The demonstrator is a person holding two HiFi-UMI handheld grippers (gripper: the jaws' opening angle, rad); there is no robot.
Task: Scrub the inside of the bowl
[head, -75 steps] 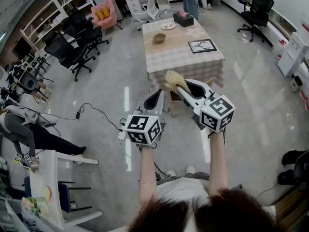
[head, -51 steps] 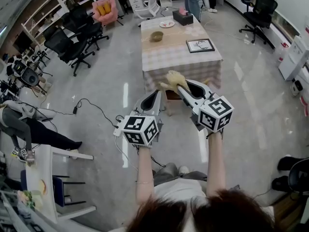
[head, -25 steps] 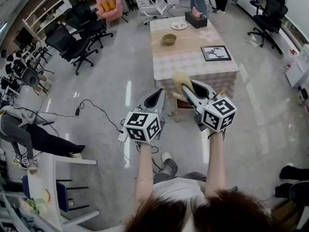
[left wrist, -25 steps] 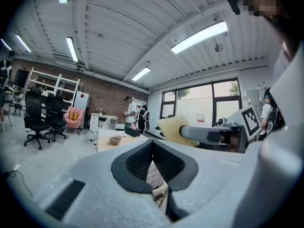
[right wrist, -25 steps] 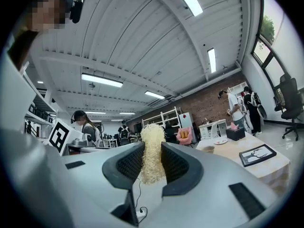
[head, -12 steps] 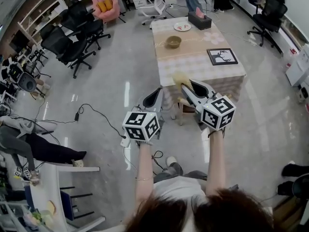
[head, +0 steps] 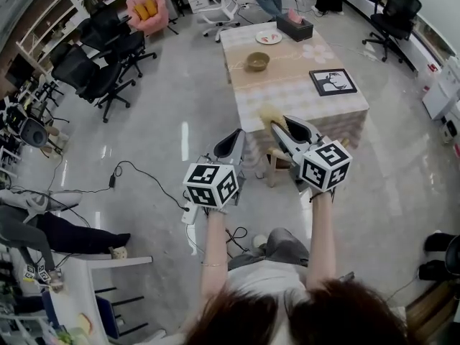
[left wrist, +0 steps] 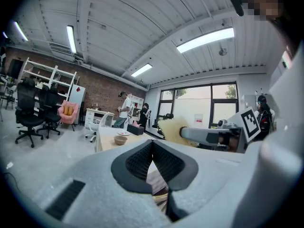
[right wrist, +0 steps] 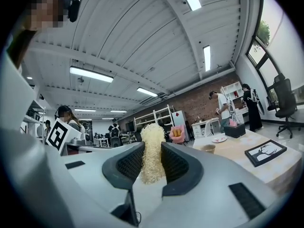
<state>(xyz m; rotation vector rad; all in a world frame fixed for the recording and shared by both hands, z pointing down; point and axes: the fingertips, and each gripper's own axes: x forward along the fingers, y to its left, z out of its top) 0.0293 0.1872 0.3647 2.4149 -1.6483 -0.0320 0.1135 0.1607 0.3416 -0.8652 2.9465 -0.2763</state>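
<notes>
The small brown bowl [head: 257,61] stands on the checked table [head: 287,95] well ahead of both grippers; it also shows far off as the bowl [left wrist: 120,139] and the bowl [right wrist: 207,148]. My right gripper [head: 277,126] is shut on a pale yellow fibrous scrubber [head: 269,114], held up in the air short of the table's near edge. In the right gripper view the scrubber [right wrist: 152,137] stands squeezed between the two dark pads. My left gripper [head: 234,141] hangs beside it, shut and with nothing in it; the left gripper [left wrist: 152,145] shows its pads touching.
On the table are a white plate [head: 269,38], a dark tissue box [head: 295,27] and a framed picture [head: 333,81]. Black office chairs [head: 97,74] and a pink armchair [head: 144,7] stand at the left. A cable [head: 144,169] lies on the floor. People stand beyond the table.
The view has shifted as the person walks toward the table, which now sits a little nearer. Both grippers keep the same pose, the scrubber still held in the right one.
</notes>
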